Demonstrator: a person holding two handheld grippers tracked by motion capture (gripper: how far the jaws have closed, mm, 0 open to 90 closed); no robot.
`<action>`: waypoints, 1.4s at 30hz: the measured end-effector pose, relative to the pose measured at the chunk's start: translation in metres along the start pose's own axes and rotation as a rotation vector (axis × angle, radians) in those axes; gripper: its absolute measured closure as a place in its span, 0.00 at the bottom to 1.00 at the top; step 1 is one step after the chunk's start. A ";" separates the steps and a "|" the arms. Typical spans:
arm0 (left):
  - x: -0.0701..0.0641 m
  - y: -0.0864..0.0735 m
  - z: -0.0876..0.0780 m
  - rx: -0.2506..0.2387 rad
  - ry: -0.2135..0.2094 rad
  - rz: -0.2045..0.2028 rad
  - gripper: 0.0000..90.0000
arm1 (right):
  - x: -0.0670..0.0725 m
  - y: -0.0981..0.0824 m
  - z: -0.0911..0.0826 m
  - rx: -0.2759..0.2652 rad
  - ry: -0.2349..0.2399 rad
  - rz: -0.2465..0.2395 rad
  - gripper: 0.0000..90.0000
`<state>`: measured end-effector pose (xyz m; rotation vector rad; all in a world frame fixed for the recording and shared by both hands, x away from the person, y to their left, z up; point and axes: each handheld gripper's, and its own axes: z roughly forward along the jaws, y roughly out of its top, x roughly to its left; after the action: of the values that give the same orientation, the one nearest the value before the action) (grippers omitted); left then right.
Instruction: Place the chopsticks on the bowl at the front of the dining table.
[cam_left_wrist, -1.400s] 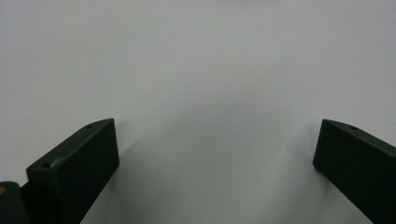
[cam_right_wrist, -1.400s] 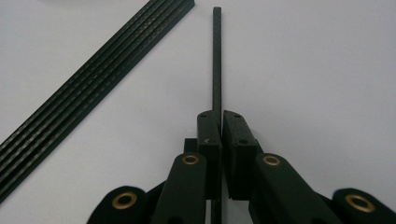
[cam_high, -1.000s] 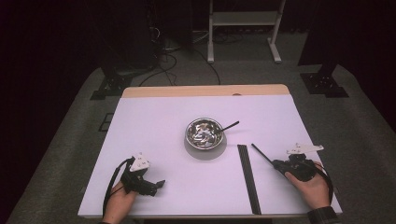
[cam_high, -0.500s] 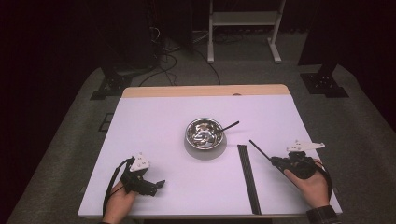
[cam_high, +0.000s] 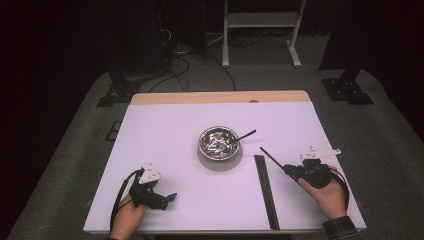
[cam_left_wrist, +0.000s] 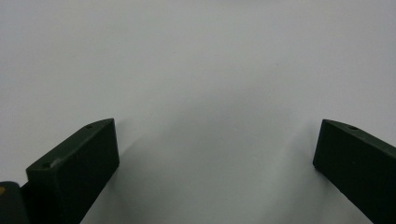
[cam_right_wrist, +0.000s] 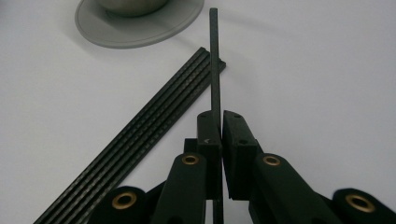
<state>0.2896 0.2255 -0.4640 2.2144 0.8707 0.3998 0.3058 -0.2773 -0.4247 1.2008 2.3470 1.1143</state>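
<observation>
My right gripper (cam_high: 289, 170) (cam_right_wrist: 221, 126) is shut on a thin black rod (cam_high: 270, 156) (cam_right_wrist: 214, 56), held low over the table's right side. The rod points up-left toward a steel bowl (cam_high: 219, 141) (cam_right_wrist: 130, 4). Several more black rods (cam_high: 266, 190) (cam_right_wrist: 154, 135) lie side by side in a strip just left of the gripper. The bowl stands on a grey round pad (cam_right_wrist: 135, 32), with shiny pieces in it and a black stick (cam_high: 245, 135) leaning out over its right rim. My left gripper (cam_high: 170, 197) (cam_left_wrist: 217, 149) rests at the front left, open, with bare tabletop between its jaws.
The white tabletop (cam_high: 165, 135) has a wooden strip along its far edge (cam_high: 220, 96). Beyond it, on the dark floor, are cables (cam_high: 175, 55) and a white metal stand (cam_high: 260, 20). A person's hands hold both grippers at the near edge.
My right gripper has drifted slightly up-left toward the bowl with the rod in it. The left gripper has stayed put.
</observation>
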 end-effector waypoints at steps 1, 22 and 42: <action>0.000 0.000 0.000 0.000 0.000 0.000 0.00 | 0.003 0.002 0.002 0.000 0.005 -0.009 0.95; 0.000 0.000 0.000 0.000 0.000 0.000 0.00 | 0.014 0.020 0.008 -0.024 0.041 -0.043 0.95; 0.000 0.000 0.000 0.000 0.000 0.000 0.00 | 0.024 0.035 0.016 -0.037 0.065 -0.060 0.95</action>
<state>0.2895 0.2255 -0.4639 2.2147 0.8705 0.4004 0.3198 -0.2377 -0.4071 1.0894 2.3821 1.1886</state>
